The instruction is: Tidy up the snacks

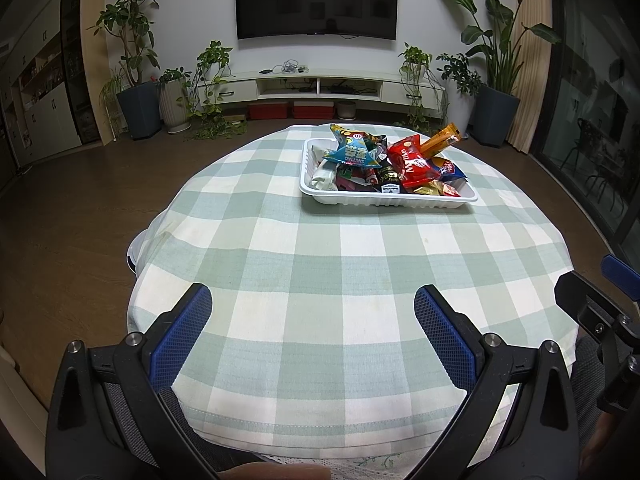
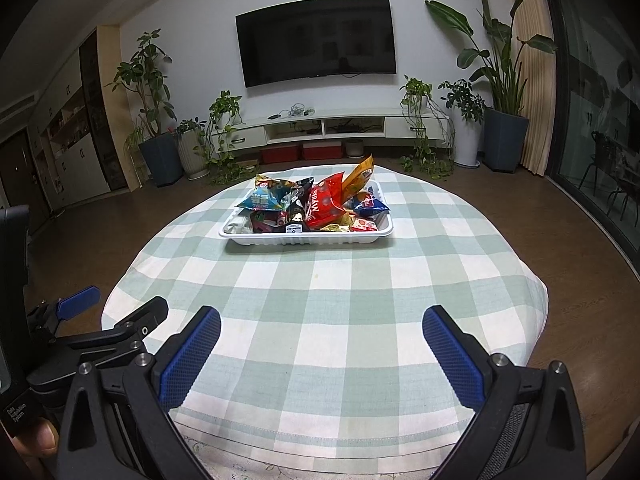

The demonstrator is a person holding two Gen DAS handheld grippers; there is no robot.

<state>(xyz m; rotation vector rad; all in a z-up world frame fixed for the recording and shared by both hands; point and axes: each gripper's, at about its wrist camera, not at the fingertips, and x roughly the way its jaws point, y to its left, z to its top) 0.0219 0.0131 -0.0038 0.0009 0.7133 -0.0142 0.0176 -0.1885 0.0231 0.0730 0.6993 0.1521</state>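
Observation:
A white plastic tray (image 1: 384,199) stands on the far half of the round table, heaped with snack packets: a red bag (image 1: 412,164), a blue packet (image 1: 354,156), an orange stick pack (image 1: 440,142). The tray also shows in the right wrist view (image 2: 304,240) with the red bag (image 2: 326,206) on top. My left gripper (image 1: 312,300) is open and empty, low over the table's near edge. My right gripper (image 2: 320,320) is open and empty, also at the near edge; it shows beside the left one in the left wrist view (image 1: 600,292).
A green and white checked cloth (image 1: 320,248) covers the table. Beyond it are wood floor, a TV (image 1: 316,0) on the wall, a low white cabinet (image 1: 320,86) and potted plants on both sides. A glass door is at right.

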